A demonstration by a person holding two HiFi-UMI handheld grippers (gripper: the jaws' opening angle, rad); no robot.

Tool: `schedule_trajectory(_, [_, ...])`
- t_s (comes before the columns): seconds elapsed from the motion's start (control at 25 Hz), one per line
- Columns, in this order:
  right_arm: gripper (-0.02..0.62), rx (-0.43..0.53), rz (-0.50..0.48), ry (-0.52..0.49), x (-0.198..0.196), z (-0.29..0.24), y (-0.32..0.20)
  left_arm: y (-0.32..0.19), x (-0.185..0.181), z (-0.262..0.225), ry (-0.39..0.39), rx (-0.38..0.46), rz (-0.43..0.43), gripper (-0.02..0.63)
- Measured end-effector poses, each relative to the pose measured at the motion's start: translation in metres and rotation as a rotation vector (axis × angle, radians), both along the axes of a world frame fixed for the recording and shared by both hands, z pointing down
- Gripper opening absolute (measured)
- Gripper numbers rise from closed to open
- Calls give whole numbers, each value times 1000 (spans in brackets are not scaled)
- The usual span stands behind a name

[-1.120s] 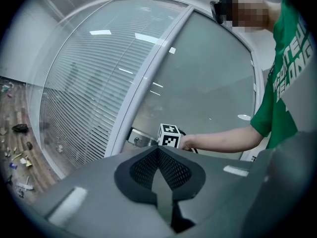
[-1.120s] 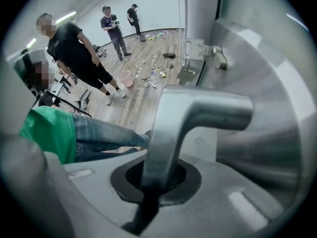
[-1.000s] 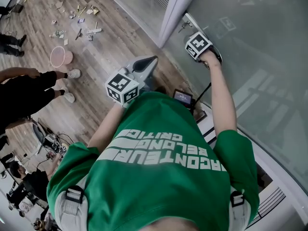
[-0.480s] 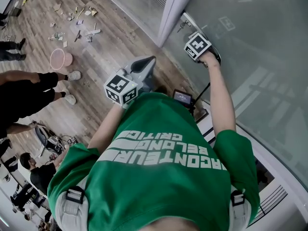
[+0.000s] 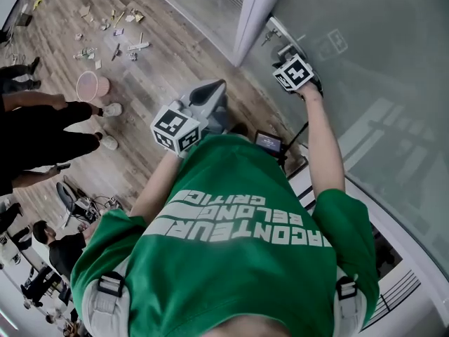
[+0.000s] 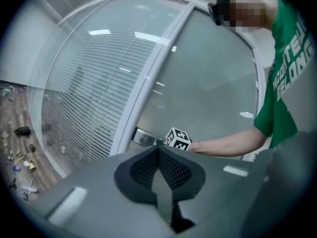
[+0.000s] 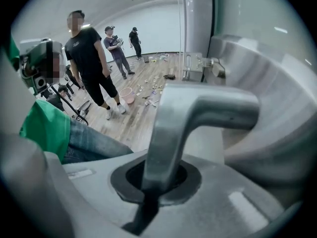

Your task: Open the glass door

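Glass door [image 5: 365,62] filling the upper right of the head view, frosted, its edge meeting a white frame post [image 5: 254,5]. Metal lever handle [image 7: 198,113] close to that edge, clamped between the jaws of the right gripper [image 7: 154,185], arm stretched out to it. Left gripper [image 6: 159,152] held roughly level, well clear of the glass, jaws closed together on nothing. Open wooden floor [image 5: 168,76] to the left of the door. Farther off, scattered litter [image 5: 116,37], a pink basket [image 5: 90,84] and bystanders [image 5: 42,128], all well apart from the door's edge.
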State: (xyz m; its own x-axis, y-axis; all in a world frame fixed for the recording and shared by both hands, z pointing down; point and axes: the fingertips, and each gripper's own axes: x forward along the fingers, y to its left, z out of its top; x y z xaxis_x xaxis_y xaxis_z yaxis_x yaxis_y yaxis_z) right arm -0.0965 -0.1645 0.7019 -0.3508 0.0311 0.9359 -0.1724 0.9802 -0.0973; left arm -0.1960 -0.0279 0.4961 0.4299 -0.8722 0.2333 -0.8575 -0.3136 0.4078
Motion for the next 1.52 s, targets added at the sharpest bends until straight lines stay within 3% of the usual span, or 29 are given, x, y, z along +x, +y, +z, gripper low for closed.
schedule_trajectory(0.6, [-9,134,10,-327,-27,-7,-3,-12,-12,-10,-17,1,21,11])
schedule_trajectory(1.2, [-9,137,10,-332,-27,-7,-1,-44,8,-13,-6,25,201,11])
schedule_trajectory(1.52, [-9,125,14,-325,-26,-15,-5,-62,0,-21,-9,34,294,11])
